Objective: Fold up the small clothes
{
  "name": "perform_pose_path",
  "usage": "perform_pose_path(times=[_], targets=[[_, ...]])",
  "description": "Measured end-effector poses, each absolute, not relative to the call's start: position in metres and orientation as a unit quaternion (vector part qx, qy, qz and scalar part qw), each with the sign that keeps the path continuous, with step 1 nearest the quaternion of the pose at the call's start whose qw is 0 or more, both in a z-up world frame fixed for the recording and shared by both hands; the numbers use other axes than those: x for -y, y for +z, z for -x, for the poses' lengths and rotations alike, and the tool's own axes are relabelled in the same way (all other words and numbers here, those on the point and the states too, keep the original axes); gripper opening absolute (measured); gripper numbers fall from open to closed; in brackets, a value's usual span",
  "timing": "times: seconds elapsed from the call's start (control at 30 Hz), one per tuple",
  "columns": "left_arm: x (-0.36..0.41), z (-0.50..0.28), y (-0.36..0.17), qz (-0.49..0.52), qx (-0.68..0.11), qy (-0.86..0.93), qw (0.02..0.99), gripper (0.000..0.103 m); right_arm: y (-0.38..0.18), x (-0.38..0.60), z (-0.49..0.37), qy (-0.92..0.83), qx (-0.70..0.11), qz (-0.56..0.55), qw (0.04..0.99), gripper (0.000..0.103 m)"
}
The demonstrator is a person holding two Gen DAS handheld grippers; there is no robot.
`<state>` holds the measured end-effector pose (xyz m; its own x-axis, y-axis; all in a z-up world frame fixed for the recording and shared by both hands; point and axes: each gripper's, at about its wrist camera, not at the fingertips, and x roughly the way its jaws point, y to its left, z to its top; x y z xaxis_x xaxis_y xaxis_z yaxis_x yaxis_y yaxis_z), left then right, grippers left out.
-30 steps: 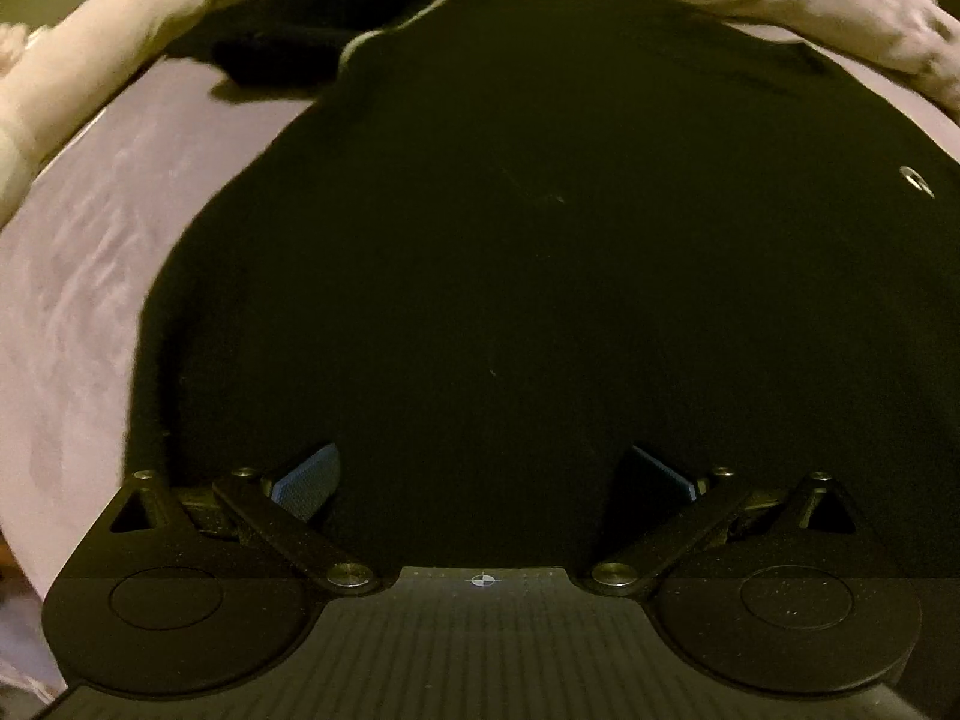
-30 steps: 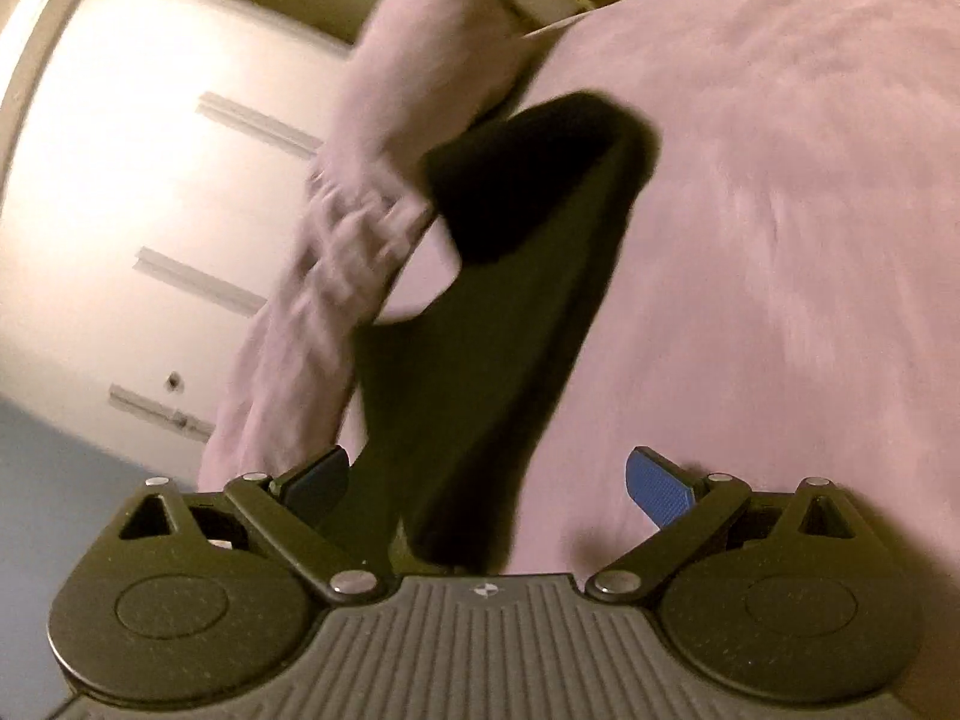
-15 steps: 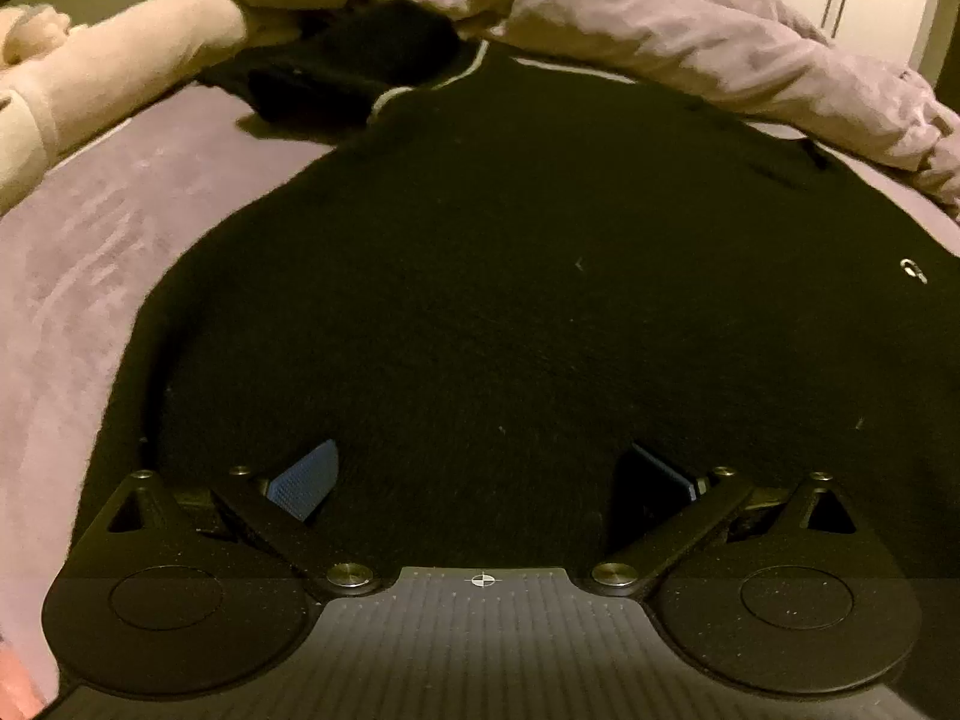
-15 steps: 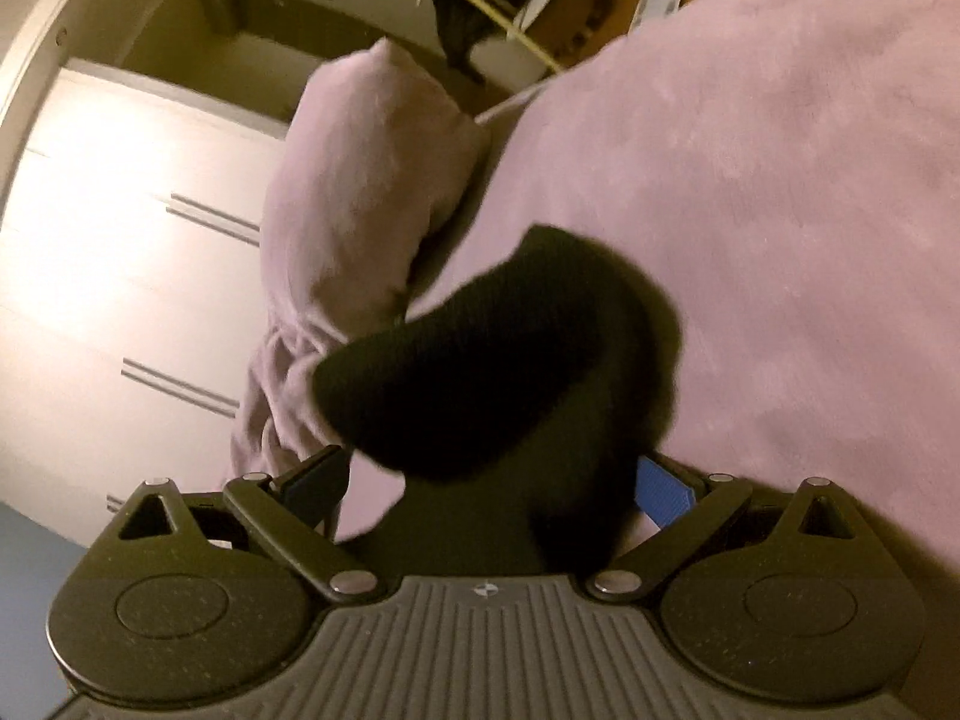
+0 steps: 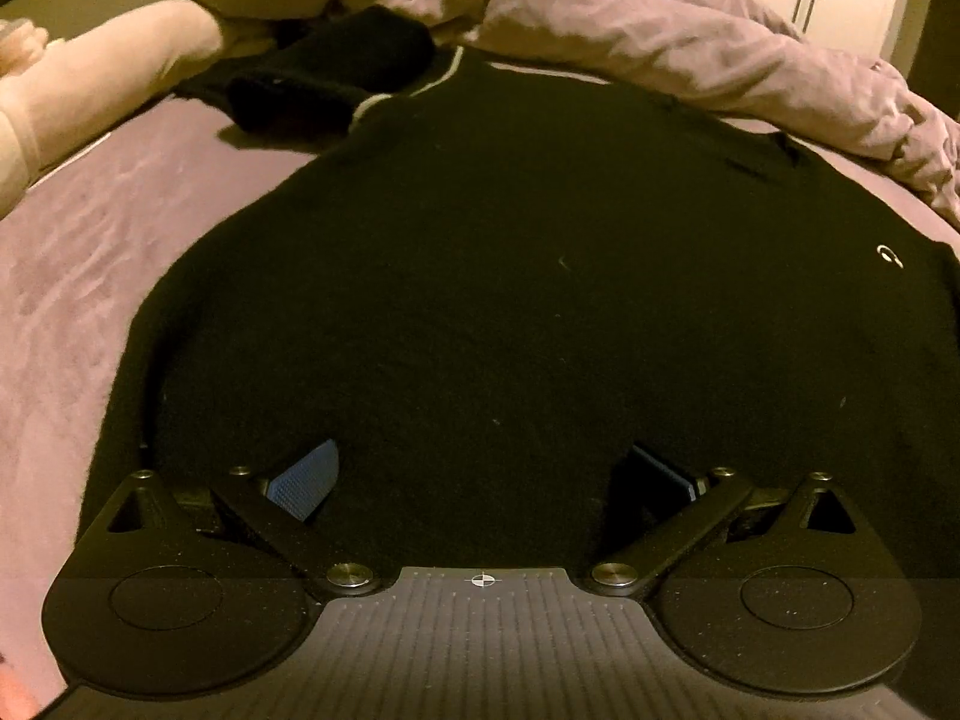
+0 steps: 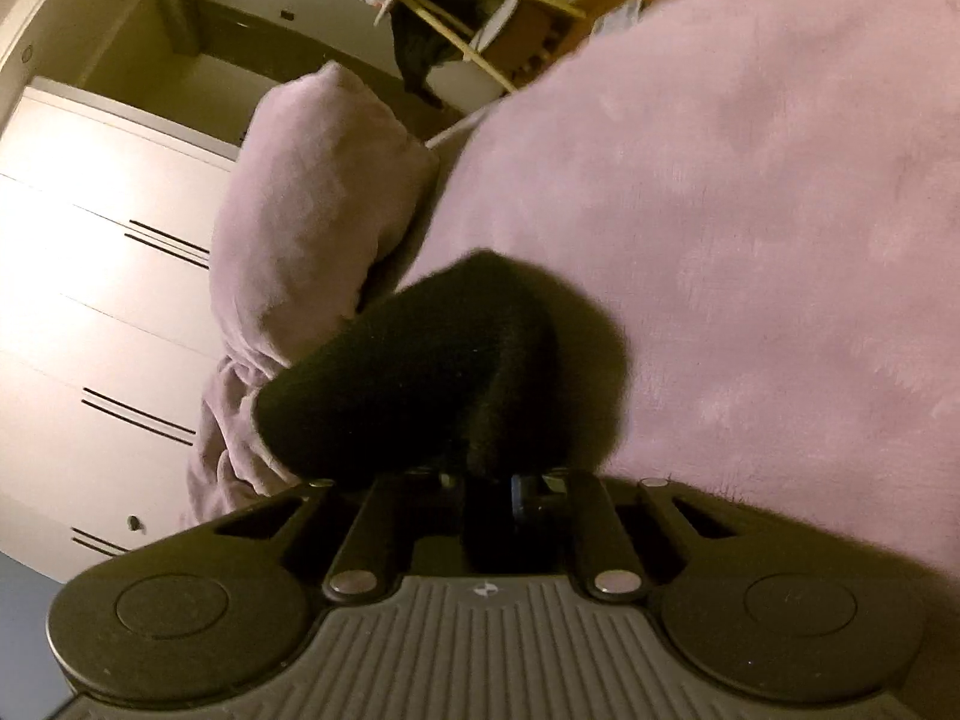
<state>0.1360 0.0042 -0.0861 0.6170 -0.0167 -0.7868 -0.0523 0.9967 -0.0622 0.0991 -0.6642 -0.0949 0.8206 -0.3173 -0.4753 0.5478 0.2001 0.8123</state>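
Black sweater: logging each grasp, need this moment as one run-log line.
left gripper: open over black sweater | right gripper: just closed on sleeve

Right gripper [image 6: 489, 495] fingers [image 6: 528, 495] just closed, clamped on black sleeve [image 6: 420, 372] over pink bedcover [image 6: 750, 210].

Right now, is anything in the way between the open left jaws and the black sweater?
Nothing visible. The left gripper hangs right over the black sweater, spread on the purple blanket, jaws open with only sweater fabric between them.

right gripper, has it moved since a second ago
Yes. The right gripper has come in toward the black sleeve lying by the pink blanket roll, and its jaws have just closed on it.
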Motion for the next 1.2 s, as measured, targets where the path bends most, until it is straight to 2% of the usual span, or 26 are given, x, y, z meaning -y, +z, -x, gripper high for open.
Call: perform_pose_path(times=[0.1,0.3,0.47,0.57,0.7,0.73,0.77,0.8,0.87,1.03,1.2], targets=[[-0.009,-0.134,-0.081,0.055,-0.438,0.000,0.897,0.103,-0.062,0.654,-0.096,-0.291,-0.097,-0.522,0.796,0.010],[-0.026,-0.124,-0.072,0.088,-0.440,-0.003,0.894,0.103,0.039,0.603,-0.115,-0.261,-0.090,-0.393,0.877,0.010],[-0.043,-0.110,-0.058,0.079,-0.425,0.003,0.902,0.103,0.108,0.504,-0.162,-0.157,-0.091,-0.296,0.938,0.010],[-0.062,-0.099,-0.049,0.078,-0.412,0.010,0.908,0.103,0.124,0.412,-0.203,-0.079,-0.121,-0.216,0.966,0.010],[-0.092,-0.091,-0.043,0.093,-0.408,0.019,0.908,0.103,0.093,0.290,-0.244,0.024,-0.195,-0.150,0.969,0.014],[-0.099,-0.089,-0.043,0.093,-0.409,0.022,0.908,0.103,0.078,0.264,-0.250,0.042,-0.214,-0.139,0.966,0.020],[-0.104,-0.088,-0.043,0.090,-0.411,0.025,0.907,0.103,0.056,0.234,-0.256,0.061,-0.246,-0.128,0.959,0.037],[-0.109,-0.087,-0.042,0.085,-0.413,0.029,0.906,0.103,0.035,0.212,-0.261,0.079,-0.285,-0.130,0.946,0.042],[-0.118,-0.087,-0.040,0.073,-0.413,0.032,0.907,0.103,0.004,0.180,-0.249,0.107,-0.327,-0.161,0.925,0.043],[-0.119,-0.099,-0.033,0.057,-0.403,0.022,0.913,0.103,-0.033,0.213,-0.207,0.076,-0.336,-0.295,0.891,0.044],[-0.081,-0.147,-0.023,0.084,-0.398,-0.044,0.912,0.103,-0.048,0.324,-0.153,-0.047,-0.278,-0.432,0.856,0.047]])
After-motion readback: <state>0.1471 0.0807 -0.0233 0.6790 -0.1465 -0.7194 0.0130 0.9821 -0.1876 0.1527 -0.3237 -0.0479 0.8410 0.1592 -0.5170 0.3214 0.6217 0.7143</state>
